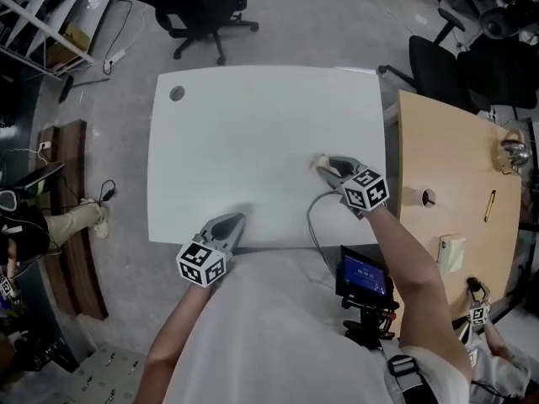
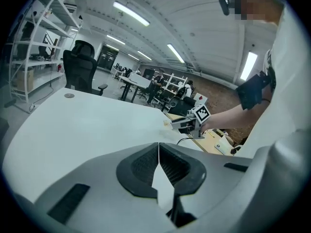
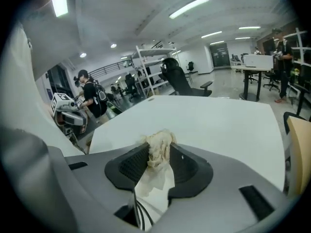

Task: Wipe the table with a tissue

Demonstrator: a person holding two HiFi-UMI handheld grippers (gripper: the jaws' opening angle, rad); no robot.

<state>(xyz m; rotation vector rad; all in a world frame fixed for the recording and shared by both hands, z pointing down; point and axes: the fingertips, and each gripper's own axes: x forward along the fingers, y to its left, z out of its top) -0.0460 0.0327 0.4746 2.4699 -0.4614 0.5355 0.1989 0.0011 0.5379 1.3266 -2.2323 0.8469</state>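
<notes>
Tissue point(image 3: 158, 149), crumpled and cream-coloured, is pinched between the 2 jaws of the right gripper point(image 1: 327, 166), over the right part of the white table point(image 1: 253, 133); whether it touches the surface is unclear. The left gripper point(image 1: 234, 223) is at the table's near edge, its jaws closed together with nothing between them.

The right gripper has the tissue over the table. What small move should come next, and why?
Probably sweep the right gripper toward the middle of the white table, pressing the tissue down. The jaws clamp the tissue near the table's right edge, so most of the top lies to its left.
</notes>
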